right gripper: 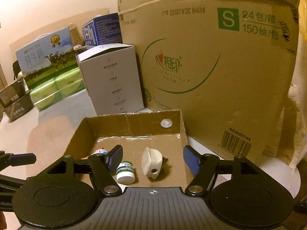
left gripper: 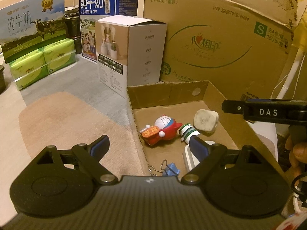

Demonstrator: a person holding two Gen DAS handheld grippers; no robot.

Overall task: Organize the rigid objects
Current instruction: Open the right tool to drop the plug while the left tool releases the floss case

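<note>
A shallow cardboard tray (left gripper: 168,90) holds a red and white cat toy (left gripper: 161,130), a white bottle with green bands (left gripper: 189,131), a beige stone-like lump (left gripper: 205,120), a blue binder clip (left gripper: 172,169) and a white block (left gripper: 189,157). My left gripper (left gripper: 149,144) hangs open over the tray's near left edge, holding nothing. My right gripper (right gripper: 153,154) is open above the tray (right gripper: 134,122). The beige lump (right gripper: 151,163) lies on the floor below its gap, untouched. The bottle (right gripper: 125,173) lies beside its left finger, which half hides the toy (right gripper: 100,151).
A large brown carton (left gripper: 220,38) stands behind the tray, with a grey-white box (left gripper: 132,51) at its left. Further left are a blue milk box (left gripper: 107,9) and green tissue packs (left gripper: 42,61). A tan mat (left gripper: 67,124) lies left of the tray. A hand (left gripper: 297,153) shows at the right.
</note>
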